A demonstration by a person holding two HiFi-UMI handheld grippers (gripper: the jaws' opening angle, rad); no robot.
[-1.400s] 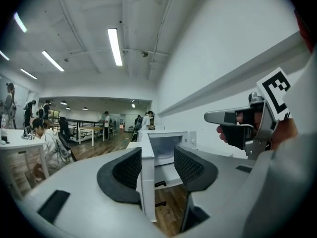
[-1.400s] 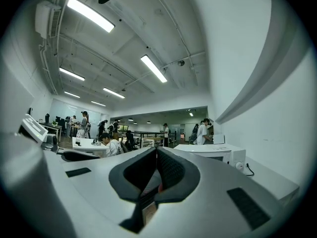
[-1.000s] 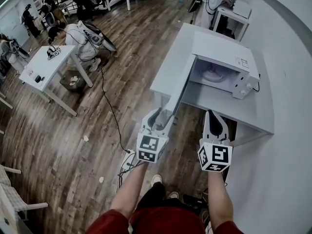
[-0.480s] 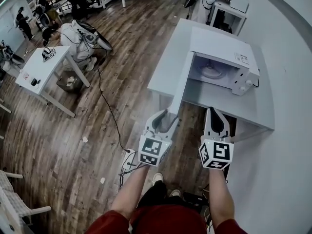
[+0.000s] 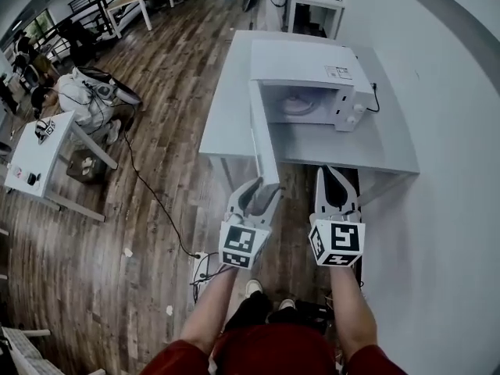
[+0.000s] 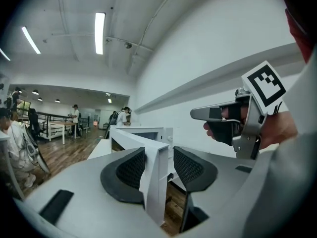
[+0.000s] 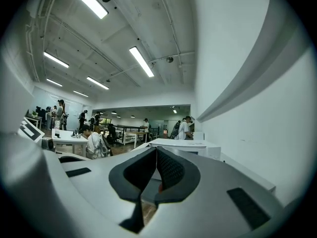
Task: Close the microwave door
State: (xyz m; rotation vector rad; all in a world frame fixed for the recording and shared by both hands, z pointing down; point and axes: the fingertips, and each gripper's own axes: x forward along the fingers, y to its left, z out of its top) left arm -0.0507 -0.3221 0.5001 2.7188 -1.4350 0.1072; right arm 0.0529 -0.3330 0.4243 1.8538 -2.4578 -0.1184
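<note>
White box-shaped microwave oven point(image 5: 312, 73) standing on a pale grey rectangular table point(image 5: 226, 116), at 12 o'clock of the person. Its flat white door point(image 5: 263, 139) is swung wide open, hinged at the cavity's left side and projecting edge-on towards 6 o'clock. The left gripper point(image 5: 262, 187) is held with its jaws spread, the door's free edge standing between the ribbed dark pads point(image 6: 131, 168); contact with either pad cannot be confirmed. This straddling placement is judged to prepare a swing of the door towards 3 o'clock. The right gripper point(image 5: 333, 174), at 3 o'clock of the left, is clenched on nothing and lies clear of the door. A round glass turntable point(image 5: 301, 104) is seen within the smooth cavity
</note>
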